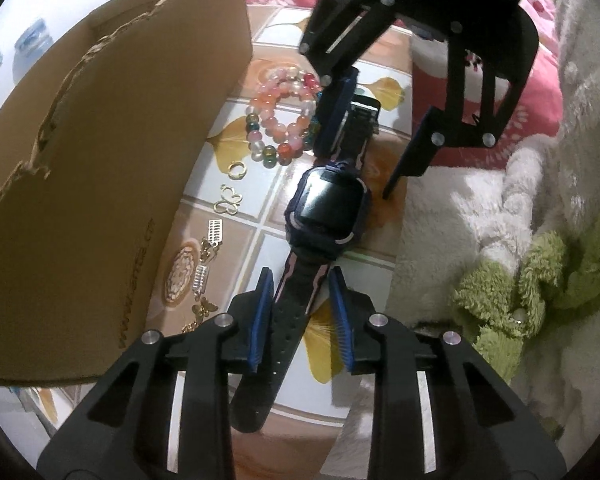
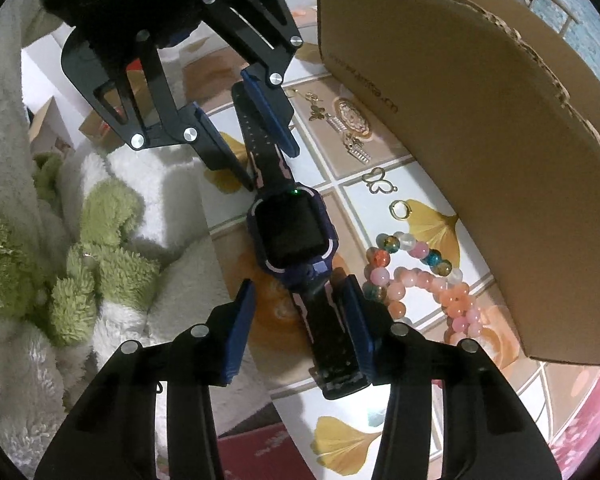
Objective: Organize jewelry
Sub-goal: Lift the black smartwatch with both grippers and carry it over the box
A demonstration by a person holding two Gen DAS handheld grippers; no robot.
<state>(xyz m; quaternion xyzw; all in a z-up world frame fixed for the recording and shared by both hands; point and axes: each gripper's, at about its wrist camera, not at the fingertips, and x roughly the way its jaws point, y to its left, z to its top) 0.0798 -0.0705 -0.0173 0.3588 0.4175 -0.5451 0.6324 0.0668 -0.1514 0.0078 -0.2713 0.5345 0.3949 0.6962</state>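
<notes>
A dark blue smartwatch (image 1: 326, 208) (image 2: 292, 232) with pink trim lies flat on the patterned tabletop (image 1: 268, 240). My left gripper (image 1: 300, 320) (image 2: 244, 128) straddles one strap end; its left pad is against the strap and a gap shows on the other side. My right gripper (image 2: 300, 332) (image 1: 370, 140) straddles the opposite strap end, with the strap against one pad and wide room beside the other. Both point steeply down. Beaded bracelets (image 1: 284, 116) (image 2: 420, 276) lie beside the watch.
A cardboard box (image 1: 120, 160) (image 2: 460, 140) stands close to the jewelry. Between it and the watch lie a gold ring (image 1: 237, 170) (image 2: 399, 210), a butterfly charm (image 1: 229, 200) (image 2: 378, 184) and earrings (image 1: 206, 264). White and green plush fabric (image 1: 500, 280) (image 2: 100, 240) borders the other side.
</notes>
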